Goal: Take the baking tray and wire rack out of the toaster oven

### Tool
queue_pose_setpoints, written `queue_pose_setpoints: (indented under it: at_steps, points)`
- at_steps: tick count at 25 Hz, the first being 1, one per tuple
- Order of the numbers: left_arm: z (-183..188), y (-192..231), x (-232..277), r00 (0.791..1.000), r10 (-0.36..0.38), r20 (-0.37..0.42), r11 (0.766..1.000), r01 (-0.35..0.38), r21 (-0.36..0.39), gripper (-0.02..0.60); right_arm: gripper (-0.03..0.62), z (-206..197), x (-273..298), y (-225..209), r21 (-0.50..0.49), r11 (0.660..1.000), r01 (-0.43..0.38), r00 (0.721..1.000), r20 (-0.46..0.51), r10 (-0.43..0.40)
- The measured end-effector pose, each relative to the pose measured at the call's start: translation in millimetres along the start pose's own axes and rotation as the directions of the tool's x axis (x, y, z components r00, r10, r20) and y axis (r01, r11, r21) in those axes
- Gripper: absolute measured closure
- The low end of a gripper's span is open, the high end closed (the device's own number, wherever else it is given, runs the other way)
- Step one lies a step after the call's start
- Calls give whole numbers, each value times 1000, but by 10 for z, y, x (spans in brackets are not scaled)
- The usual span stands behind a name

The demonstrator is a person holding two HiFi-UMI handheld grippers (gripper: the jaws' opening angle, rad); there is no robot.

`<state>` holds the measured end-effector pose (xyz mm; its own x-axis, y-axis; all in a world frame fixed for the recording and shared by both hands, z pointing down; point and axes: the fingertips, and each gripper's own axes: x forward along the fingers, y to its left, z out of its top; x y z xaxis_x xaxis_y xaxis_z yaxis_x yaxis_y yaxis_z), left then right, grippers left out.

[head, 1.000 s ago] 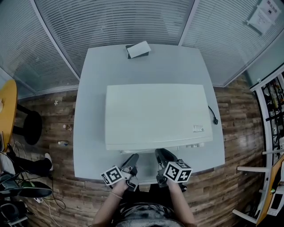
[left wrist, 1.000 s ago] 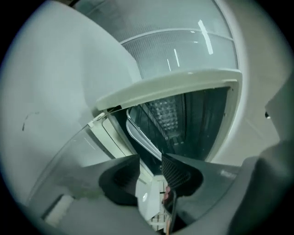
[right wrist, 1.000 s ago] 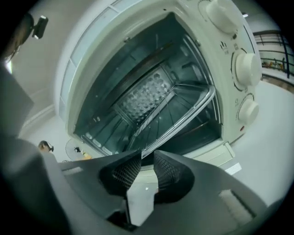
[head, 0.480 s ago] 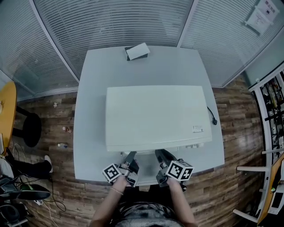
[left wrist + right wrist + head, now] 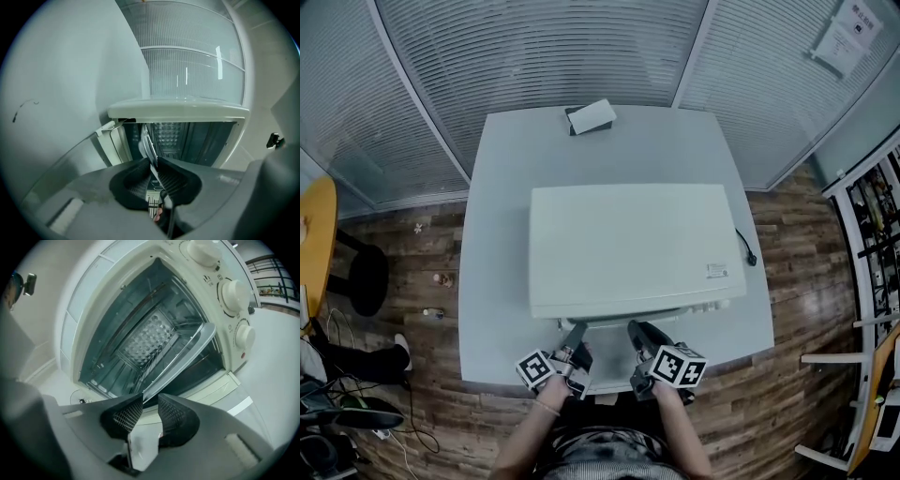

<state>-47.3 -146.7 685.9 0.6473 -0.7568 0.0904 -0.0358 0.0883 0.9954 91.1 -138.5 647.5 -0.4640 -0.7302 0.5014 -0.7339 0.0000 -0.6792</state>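
From the head view, the toaster oven (image 5: 628, 244) shows only its white top. Its cavity, the baking tray (image 5: 187, 355) and the wire rack (image 5: 149, 363) lie hidden beneath, and the person's forearms are cut off at the lower edge. Inside the oven the rack appears only as a few thin wires beside the tray, hard to make out. Both grippers sit side by side at the oven's front opening. The left gripper (image 5: 575, 333) points level into the oven; its jaws have just been closing and now pinch the tray's thin front rim. The right gripper (image 5: 637, 333) tilts downward before the opening. Its jaws have just eased apart to a narrow gap, with the tray's edge at their tips and no pad pressing on it.
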Motion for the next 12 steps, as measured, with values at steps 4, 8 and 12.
queue_pose_setpoints:
  at_steps: [4,8,12]
  points:
    - [-35,-13,-17,1000,-3,-12,1000,3,-15,532,416,33,-59,-130,50,999,16,999,31,-18]
    - [-65,-13,-76,1000,-3,-20,1000,3,-21,534,411,266,-138,-271,172,985,3,989,146,-29]
    - [-65,-29,-169,999,10,-34,1000,-11,-13,535,423,389,-169,-393,213,977,12,983,179,-51]
